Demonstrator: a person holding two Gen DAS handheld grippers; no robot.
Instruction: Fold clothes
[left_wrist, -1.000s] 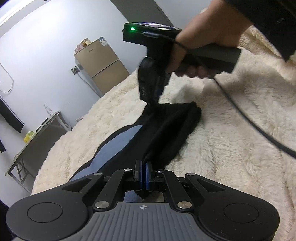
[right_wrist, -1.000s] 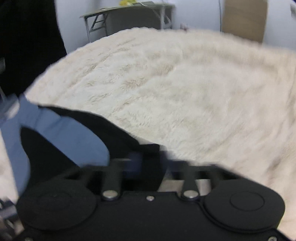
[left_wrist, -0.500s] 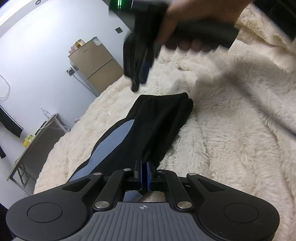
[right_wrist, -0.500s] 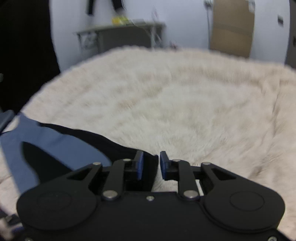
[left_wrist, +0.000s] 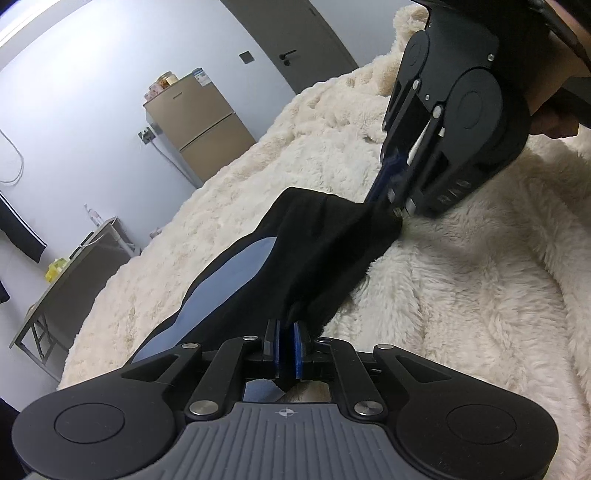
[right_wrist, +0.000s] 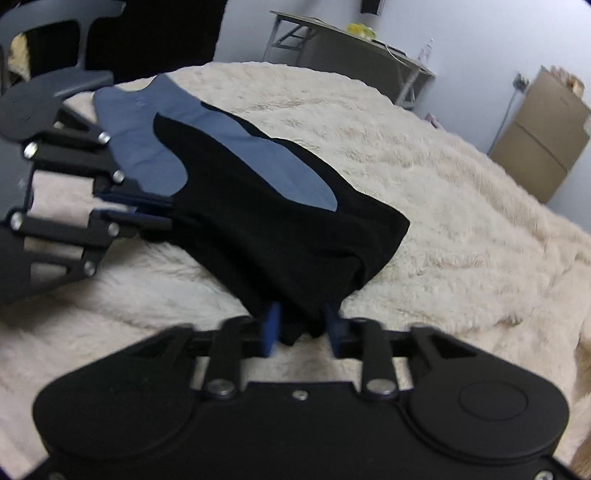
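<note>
My left gripper (left_wrist: 286, 345) has its jaws pressed nearly together on a bunched edge of the garment (left_wrist: 295, 258), black cloth pinched between the blue pads. My right gripper (right_wrist: 301, 328) has its jaws closing on the opposite end; a fold of black fabric sits between the pads, which look a little apart in the blurred right view. From the left view the right gripper (left_wrist: 397, 206) comes down at the far corner of the cloth, tips at the fabric.

The garment, black with blue panels, lies stretched between the two grippers on a cream fluffy blanket (left_wrist: 461, 295) that covers the bed. The blanket ripples into thick folds to the right, beside the cloth.

Farther out, a brown fridge (left_wrist: 199, 125) stands against the pale wall with small items on top, a grey door (left_wrist: 295, 40) next to it. A folding table (left_wrist: 70, 273) sits off the bed's edge, something yellow on it. A dark chair (right_wrist: 55, 48) shows behind the left gripper in the right view.
</note>
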